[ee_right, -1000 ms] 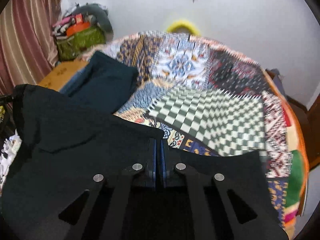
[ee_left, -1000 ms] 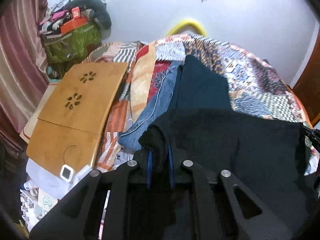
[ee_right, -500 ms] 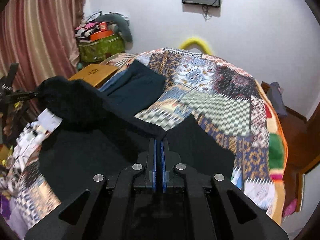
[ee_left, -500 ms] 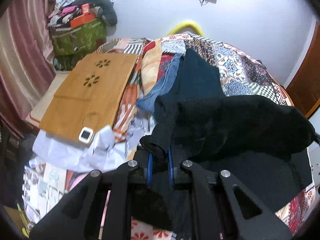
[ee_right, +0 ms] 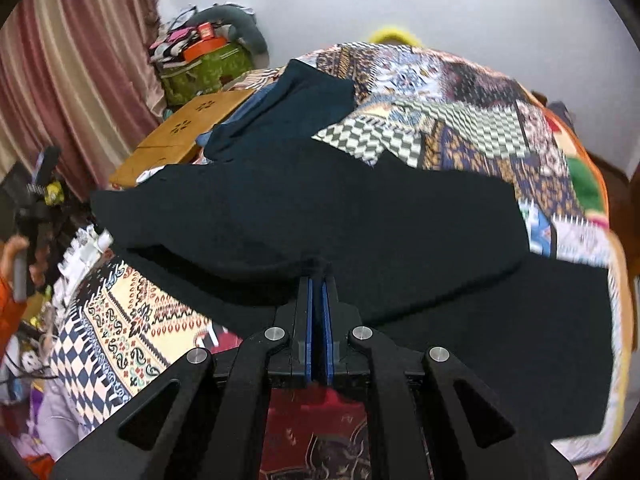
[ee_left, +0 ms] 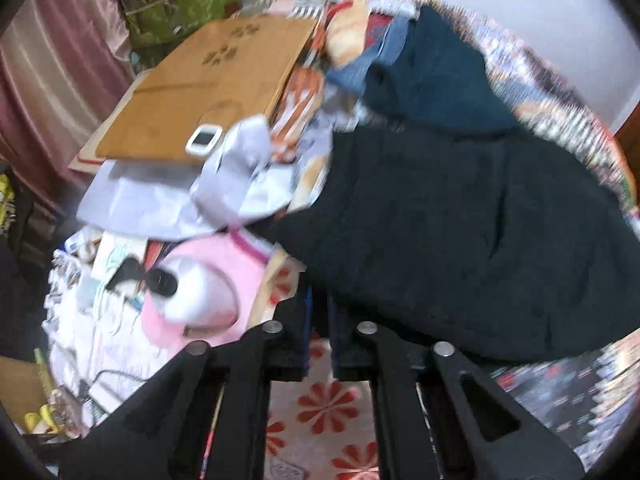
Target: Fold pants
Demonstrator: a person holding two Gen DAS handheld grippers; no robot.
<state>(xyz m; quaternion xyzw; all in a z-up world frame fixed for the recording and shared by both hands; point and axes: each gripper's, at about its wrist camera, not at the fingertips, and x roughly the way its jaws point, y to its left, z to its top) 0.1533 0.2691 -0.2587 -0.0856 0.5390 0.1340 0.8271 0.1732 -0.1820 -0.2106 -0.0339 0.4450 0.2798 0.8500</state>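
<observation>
The black pants (ee_right: 360, 220) lie across the patchwork bedspread (ee_right: 460, 120), with the top layer folded over a lower one. My right gripper (ee_right: 318, 276) is shut on the folded edge near the bed's front. In the left wrist view the same pants (ee_left: 460, 240) spread to the right. My left gripper (ee_left: 318, 300) is shut on their near left corner, over a flowered cloth (ee_left: 320, 404). That view is blurred by motion.
A dark teal folded garment (ee_right: 296, 108) and blue jeans (ee_left: 360, 64) lie at the bed's far left. Beside them sit a wooden lap desk (ee_left: 208, 80) with a small white device (ee_left: 205, 139), grey cloth (ee_left: 160, 200) and a pink item (ee_left: 208, 280). A hand (ee_right: 16, 252) shows at the left edge.
Both grippers have pulled the pants' edge toward the bed's near side and lower. The raised, bunched black cloth now lies flat over the lower layer.
</observation>
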